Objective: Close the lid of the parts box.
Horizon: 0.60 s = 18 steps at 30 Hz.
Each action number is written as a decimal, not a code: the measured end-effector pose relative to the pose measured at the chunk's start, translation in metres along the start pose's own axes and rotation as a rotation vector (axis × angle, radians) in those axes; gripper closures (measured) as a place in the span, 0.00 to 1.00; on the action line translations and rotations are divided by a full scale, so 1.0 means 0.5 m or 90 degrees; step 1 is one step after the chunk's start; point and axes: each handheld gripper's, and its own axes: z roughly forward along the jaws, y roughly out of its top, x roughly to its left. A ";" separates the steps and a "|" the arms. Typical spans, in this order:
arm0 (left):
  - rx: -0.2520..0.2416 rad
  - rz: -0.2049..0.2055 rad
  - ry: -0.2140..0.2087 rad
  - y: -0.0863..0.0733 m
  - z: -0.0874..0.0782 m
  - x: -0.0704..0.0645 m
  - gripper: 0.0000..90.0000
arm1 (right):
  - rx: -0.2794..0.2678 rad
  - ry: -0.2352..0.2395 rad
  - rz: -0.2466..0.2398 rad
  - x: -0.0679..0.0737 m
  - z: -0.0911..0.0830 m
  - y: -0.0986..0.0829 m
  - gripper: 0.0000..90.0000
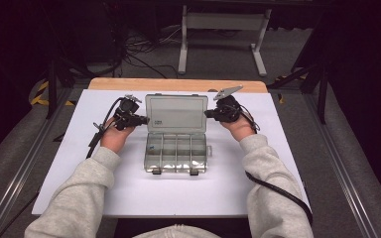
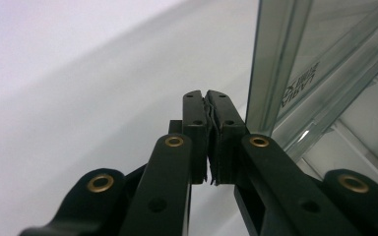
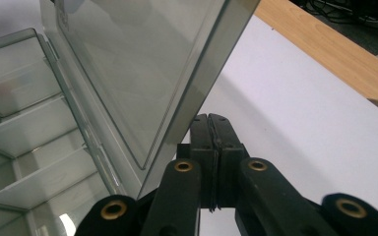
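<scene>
A clear plastic compartment box [image 1: 176, 159] lies open in the middle of the white mat, its lid [image 1: 176, 113] standing up at the far side. My left gripper [image 1: 145, 119] is at the lid's left edge and my right gripper [image 1: 206, 113] at its right edge. In the left gripper view the left gripper [image 2: 206, 93] is shut with nothing in it, just beside the lid's edge [image 2: 270, 64]. In the right gripper view the right gripper [image 3: 210, 117] is shut and empty too, close against the lid's edge [image 3: 197, 93]. The compartments [image 3: 24, 142] look empty.
The white mat [image 1: 79, 173] covers most of the table, with a wooden strip [image 1: 178, 84] bare along the far edge. Beyond it on the dark floor stand a white table frame [image 1: 223, 29] and loose cables [image 1: 139, 49]. A black cable [image 1: 278, 191] trails from the right gripper.
</scene>
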 end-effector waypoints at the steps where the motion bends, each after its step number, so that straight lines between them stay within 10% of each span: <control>1: -0.004 0.004 -0.001 0.000 -0.003 0.000 0.97 | -0.002 0.000 -0.003 0.001 -0.002 0.001 1.00; 18: -0.049 0.027 -0.025 -0.002 -0.046 -0.010 0.97 | -0.023 0.012 -0.040 0.027 -0.048 0.016 1.00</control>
